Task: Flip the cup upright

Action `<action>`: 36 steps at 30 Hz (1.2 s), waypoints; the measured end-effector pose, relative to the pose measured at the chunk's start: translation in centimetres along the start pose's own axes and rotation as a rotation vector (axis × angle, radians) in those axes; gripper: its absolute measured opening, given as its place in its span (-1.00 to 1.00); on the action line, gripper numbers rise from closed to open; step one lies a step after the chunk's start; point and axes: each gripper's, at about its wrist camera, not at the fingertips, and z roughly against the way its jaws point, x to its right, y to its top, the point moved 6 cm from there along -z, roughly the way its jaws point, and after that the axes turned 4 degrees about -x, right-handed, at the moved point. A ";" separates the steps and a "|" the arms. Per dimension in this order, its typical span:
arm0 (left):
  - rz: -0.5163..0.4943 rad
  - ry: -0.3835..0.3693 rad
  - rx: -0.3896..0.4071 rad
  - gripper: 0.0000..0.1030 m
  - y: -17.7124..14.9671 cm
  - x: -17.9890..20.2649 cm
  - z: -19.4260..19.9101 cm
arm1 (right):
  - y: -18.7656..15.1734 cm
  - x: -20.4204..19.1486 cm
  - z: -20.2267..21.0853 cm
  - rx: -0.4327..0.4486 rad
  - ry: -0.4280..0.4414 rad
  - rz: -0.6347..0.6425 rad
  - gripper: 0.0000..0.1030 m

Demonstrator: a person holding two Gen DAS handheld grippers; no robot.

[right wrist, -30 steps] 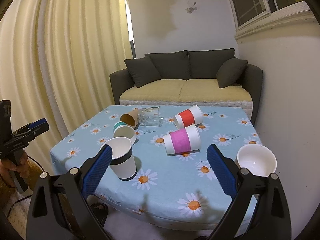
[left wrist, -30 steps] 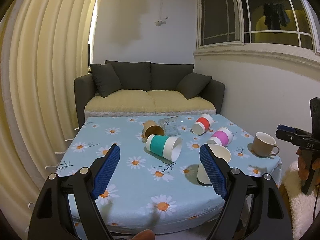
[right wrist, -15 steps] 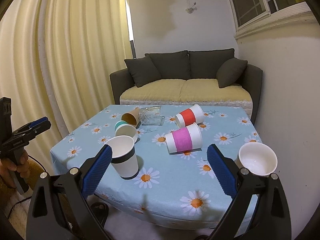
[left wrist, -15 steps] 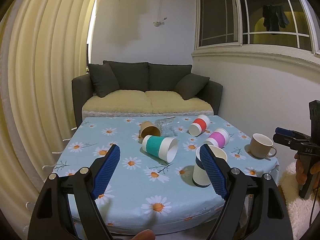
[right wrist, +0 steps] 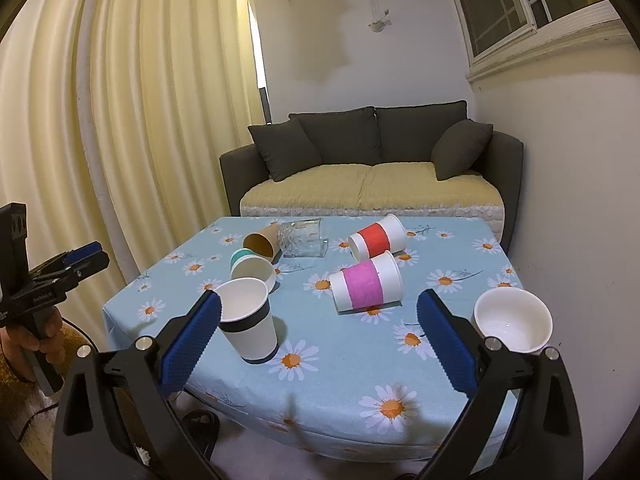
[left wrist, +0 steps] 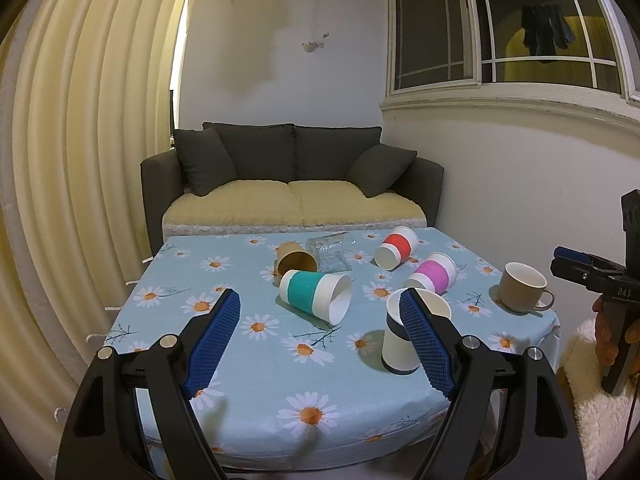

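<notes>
Through the left wrist camera we are seeing our left gripper (left wrist: 320,312) hanging with its jaws wide apart and nothing between them, above the near edge of the daisy tablecloth (left wrist: 248,364). The teal-banded cup (left wrist: 314,296) is lying on its side at twelve o'clock, the brown paper cup (left wrist: 294,260) and fallen glass (left wrist: 330,254) just behind it; the black-banded cup (left wrist: 400,340) is standing upright at two o'clock. Through the right wrist camera our right gripper (right wrist: 320,318) is likewise gaping and empty; the pink-banded cup (right wrist: 366,286) is lying toppled at twelve o'clock, the red-banded cup (right wrist: 376,238) beyond it, the white mug (right wrist: 512,326) upright at three o'clock.
</notes>
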 end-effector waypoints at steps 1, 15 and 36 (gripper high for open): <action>0.001 0.000 0.001 0.56 0.0 0.0 0.0 | 0.0 0.0 0.1 0.000 0.000 0.000 0.89; -0.006 0.004 -0.004 0.56 0.0 0.4 -0.1 | 0.2 0.2 0.4 0.009 -0.006 -0.013 0.90; -0.009 0.008 -0.008 0.56 -0.1 0.2 -0.2 | 0.1 0.1 0.6 0.009 -0.014 -0.008 0.91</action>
